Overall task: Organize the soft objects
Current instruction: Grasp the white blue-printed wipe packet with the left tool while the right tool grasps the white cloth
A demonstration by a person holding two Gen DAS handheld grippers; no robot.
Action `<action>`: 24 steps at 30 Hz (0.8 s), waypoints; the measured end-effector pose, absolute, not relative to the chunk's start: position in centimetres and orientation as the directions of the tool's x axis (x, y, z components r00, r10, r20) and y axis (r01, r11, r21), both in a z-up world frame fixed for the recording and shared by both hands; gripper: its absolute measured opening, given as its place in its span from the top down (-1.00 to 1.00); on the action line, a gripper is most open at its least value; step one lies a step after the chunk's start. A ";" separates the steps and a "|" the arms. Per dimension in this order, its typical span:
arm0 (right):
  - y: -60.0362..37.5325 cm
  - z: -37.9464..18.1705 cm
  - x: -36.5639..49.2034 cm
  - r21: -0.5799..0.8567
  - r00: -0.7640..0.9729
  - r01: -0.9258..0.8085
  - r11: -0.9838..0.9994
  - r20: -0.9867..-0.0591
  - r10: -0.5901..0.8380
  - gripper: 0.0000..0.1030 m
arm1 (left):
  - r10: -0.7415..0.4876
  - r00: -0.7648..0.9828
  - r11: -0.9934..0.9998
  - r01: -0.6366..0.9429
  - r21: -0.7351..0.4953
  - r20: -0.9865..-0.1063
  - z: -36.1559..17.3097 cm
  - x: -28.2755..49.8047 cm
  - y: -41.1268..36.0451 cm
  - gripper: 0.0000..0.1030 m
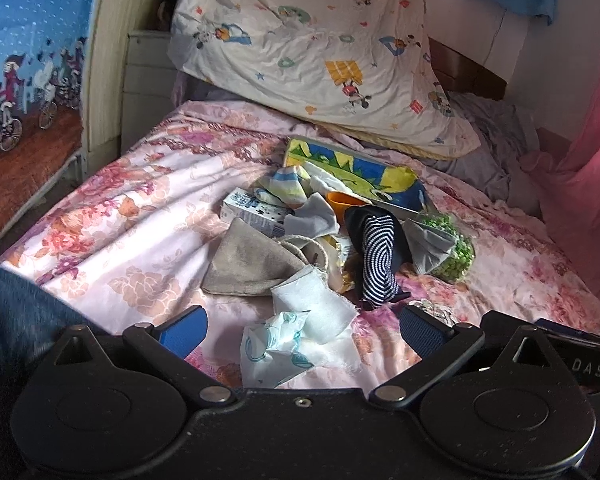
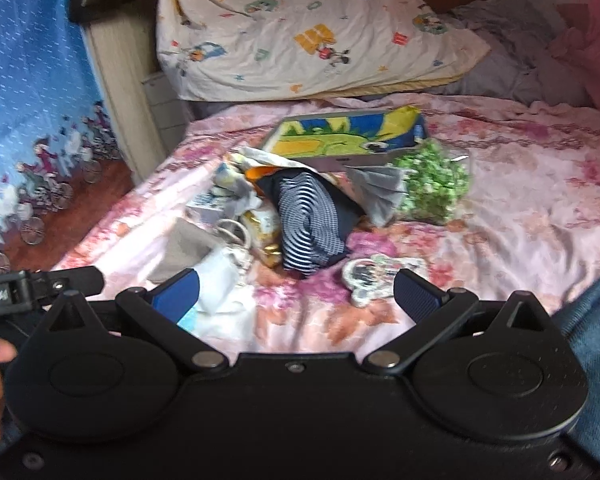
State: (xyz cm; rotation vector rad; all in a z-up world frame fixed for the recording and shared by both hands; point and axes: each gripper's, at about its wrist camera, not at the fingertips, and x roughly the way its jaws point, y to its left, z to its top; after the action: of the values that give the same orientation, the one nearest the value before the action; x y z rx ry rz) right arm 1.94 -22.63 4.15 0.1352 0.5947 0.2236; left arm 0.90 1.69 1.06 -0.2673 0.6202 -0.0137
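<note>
Both tools hovered low over the bed [image 1: 112, 208], each with its 2 blue-padded fingers spread wide and nothing between them; the left tool [image 1: 302, 330] sat just above a white cloth scrap [image 1: 316, 304] and a crumpled tissue pack [image 1: 272, 348], while the right tool [image 2: 296, 294] hung over bare floral sheet close to a small flower-shaped trinket [image 2: 376, 280]. Soft things lay heaped in a loose pile at the middle of the bed; a black and white striped sock [image 1: 376, 256] lay draped over the centre of the heap, a beige drawstring pouch [image 1: 248, 264] lay to its left, touching the white cloth scrap, and a grey cloth [image 1: 312, 220] sat behind the pouch against a small white carton [image 1: 252, 210]; a grey folded cloth [image 1: 428, 244] rested against a bag of green pieces [image 1: 456, 248] on the right side of the pile. Behind the heap lay a flat tray holding a yellow, green and blue towel [image 1: 352, 172], with an orange cup [image 1: 344, 202] at its near edge; a cartoon-print pillow [image 1: 312, 48] leaned up at the head of the bed. Blue curtain [image 1: 24, 32] hung on the left; denim [image 2: 596, 320] showed at the right edge of the right view.
</note>
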 end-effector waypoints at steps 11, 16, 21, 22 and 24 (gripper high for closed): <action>-22.7 4.2 5.5 0.260 0.722 -0.231 0.938 -0.600 0.344 -0.99 | -0.197 0.726 0.972 0.058 -0.226 -0.658 3.6 5.8 4.7 -0.97; -22.1 3.6 7.3 0.294 0.671 -0.256 0.921 -0.632 0.388 -0.99 | -0.271 0.655 0.963 0.178 -0.204 -0.705 4.3 8.5 4.8 -0.98; -21.4 2.9 8.7 0.318 0.609 -0.297 0.900 -0.663 0.435 -0.99 | -0.288 0.557 0.950 0.272 -0.156 -0.779 3.6 10.8 4.1 -0.98; -21.0 2.9 9.3 0.311 0.594 -0.315 0.897 -0.672 0.442 -0.99 | -0.283 0.542 0.948 0.286 -0.144 -0.791 3.3 11.2 3.9 -0.98; -20.3 3.1 10.2 0.274 0.589 -0.342 0.899 -0.682 0.433 -0.99 | -0.273 0.508 0.945 0.301 -0.128 -0.817 2.6 12.0 3.6 -0.98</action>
State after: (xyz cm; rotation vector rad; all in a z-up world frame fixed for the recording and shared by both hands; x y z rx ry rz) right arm 10.20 -20.28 3.14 0.1183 0.8257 0.4523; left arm 11.99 3.56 2.58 0.0316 0.9789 -0.3456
